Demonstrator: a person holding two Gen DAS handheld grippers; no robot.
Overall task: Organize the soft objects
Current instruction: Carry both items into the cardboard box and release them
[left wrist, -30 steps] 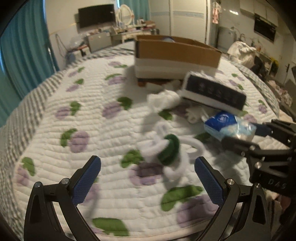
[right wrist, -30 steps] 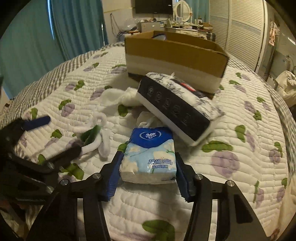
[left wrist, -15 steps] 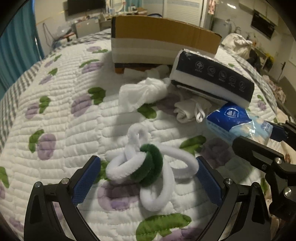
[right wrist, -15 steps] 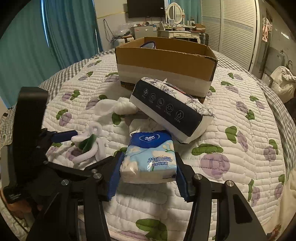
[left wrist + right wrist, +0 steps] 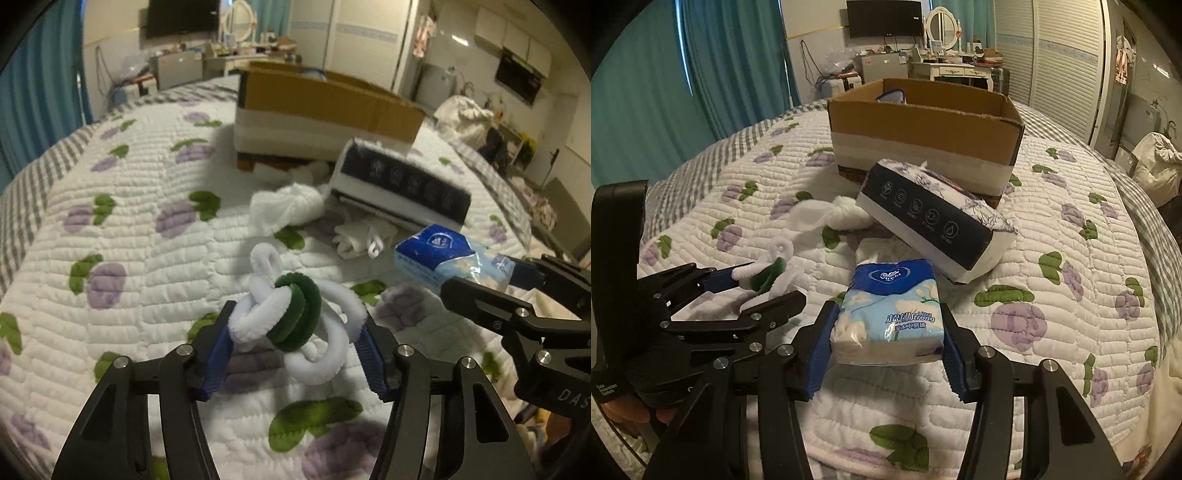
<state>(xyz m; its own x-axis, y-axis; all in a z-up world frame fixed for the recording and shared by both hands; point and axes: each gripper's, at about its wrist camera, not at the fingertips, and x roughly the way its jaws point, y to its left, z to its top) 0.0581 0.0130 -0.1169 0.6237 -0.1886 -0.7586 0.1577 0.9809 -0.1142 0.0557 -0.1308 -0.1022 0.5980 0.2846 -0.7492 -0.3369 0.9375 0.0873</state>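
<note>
On the quilted bed [image 5: 1071, 332], printed with purple and green motifs, the left gripper [image 5: 295, 339] has its jaws pinching a tangle of fuzzy rings [image 5: 295, 314], white loops threaded with a dark green one; the blue pads press against the tangle from both sides. Just to its right, the right gripper [image 5: 886, 332] has its jaws clamped on a small blue tissue pack [image 5: 890, 310], which sits squarely between the two pads. Past the pack, a larger dark-banded tissue package [image 5: 934, 225] lies tilted, its far end resting against an open cardboard box [image 5: 923, 136] with a white band along its lower wall. A knotted white cloth [image 5: 831, 216] lies on the quilt beside the package's left end, and from the left wrist view another folded white cloth [image 5: 362, 236] peeks out from under the package. Something blue shows inside the box, too little of it to identify.
</note>
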